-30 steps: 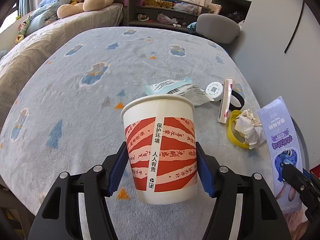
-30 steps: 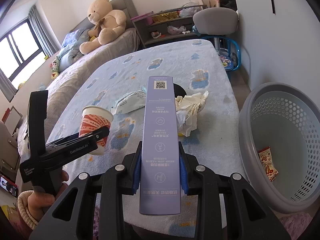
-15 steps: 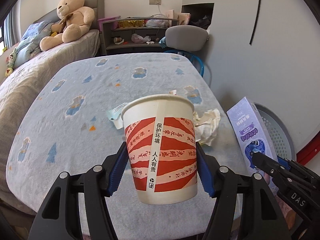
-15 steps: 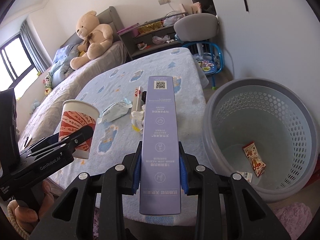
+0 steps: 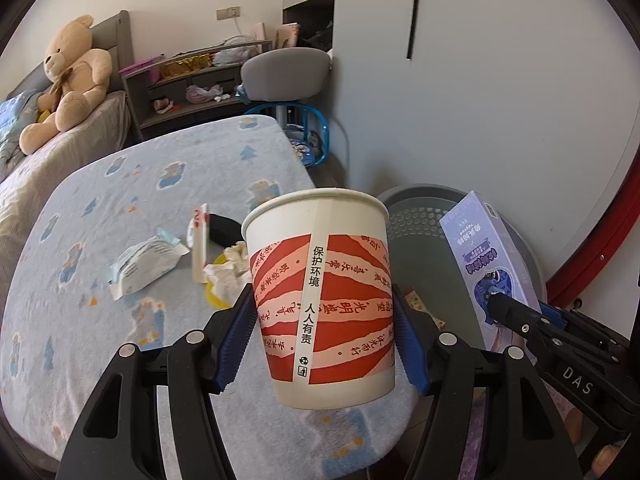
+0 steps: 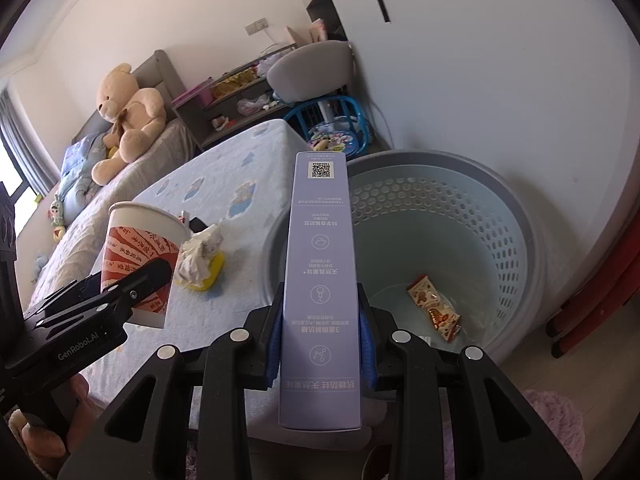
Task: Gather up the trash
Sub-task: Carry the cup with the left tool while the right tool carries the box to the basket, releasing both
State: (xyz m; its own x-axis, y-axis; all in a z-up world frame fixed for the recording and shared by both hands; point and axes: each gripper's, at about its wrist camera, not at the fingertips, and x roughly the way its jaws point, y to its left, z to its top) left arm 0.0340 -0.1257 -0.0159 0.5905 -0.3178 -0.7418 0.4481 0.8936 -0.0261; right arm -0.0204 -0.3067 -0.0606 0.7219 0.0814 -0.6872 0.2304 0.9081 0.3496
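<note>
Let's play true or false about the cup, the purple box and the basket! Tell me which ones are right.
1. The left hand-held gripper holds a paper cup. True.
2. The purple box lies in the basket. False: the right hand-held gripper grips it.
3. A snack wrapper lies in the basket. True.
4. The crumpled paper is in the cup. False: it lies on the blanket.

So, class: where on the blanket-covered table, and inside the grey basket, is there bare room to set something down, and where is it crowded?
The blue patterned blanket lies bare from the white plastic wrapper back to the far edge. It is crowded around the crumpled white paper on the yellow ring. The grey perforated basket holds a red snack packet; most of its floor is free.
</note>
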